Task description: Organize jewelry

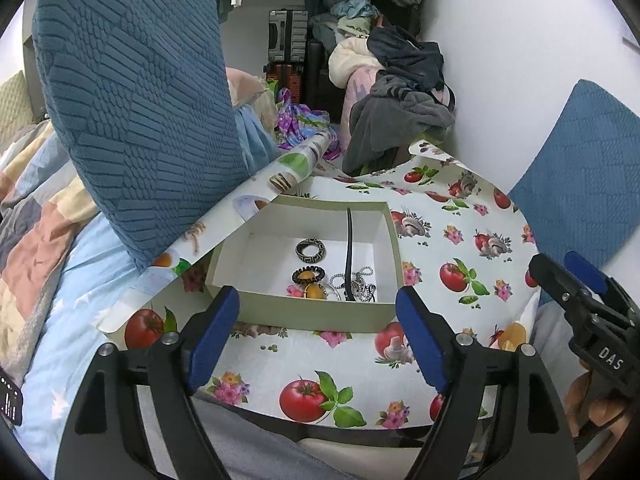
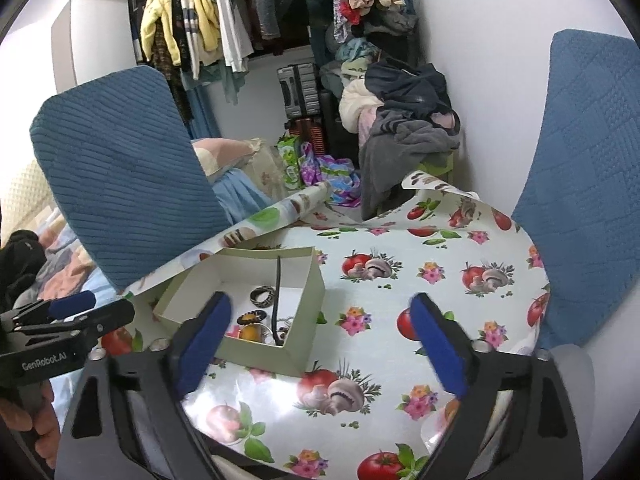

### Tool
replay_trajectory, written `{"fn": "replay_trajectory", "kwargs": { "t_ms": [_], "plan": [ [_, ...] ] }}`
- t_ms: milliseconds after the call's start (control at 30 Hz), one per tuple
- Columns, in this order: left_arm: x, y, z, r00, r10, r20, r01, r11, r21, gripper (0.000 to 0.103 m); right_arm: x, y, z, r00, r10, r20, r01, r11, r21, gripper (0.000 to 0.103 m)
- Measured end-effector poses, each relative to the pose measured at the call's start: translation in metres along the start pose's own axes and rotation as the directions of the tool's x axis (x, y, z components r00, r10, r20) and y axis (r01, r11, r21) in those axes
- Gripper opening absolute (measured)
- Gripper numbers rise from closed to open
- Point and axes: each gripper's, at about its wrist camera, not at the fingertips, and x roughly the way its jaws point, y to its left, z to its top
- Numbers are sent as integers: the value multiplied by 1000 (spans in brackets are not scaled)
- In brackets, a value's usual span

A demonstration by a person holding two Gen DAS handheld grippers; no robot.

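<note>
Left tongs (image 1: 318, 334) are hanging apart, empty, at lower centre, just short of the box (image 1: 320, 314). Jewelry (image 1: 320, 272) is lying inside the box, mid-frame on the desk (image 1: 440, 264). Right tongs (image 2: 322, 344) are gaping wide, empty, right of the box.

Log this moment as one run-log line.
left tongs: open, empty | right tongs: open, empty | box: on table, jewelry inside | step: released
</note>
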Motion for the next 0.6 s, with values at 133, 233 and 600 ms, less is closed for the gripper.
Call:
{"fn": "replay_trajectory", "kwargs": {
  "t_ms": [133, 233, 600],
  "plan": [
    [0, 0, 0, 1000, -2, -4, 2, 1000, 2, 81, 0, -2, -1, 1000, -30, 3, 30, 1000, -1, 103],
    [1, 0, 0, 1000, -1, -2, 1, 1000, -3, 81, 0, -5, 0, 999, -54, 4, 54, 999, 4, 103],
    [5, -2, -1, 1000, -1, -29, 1, 1000, -14, 81, -2, -10, -1, 996, -86, 3, 86, 996, 10, 103]
  ]
}}
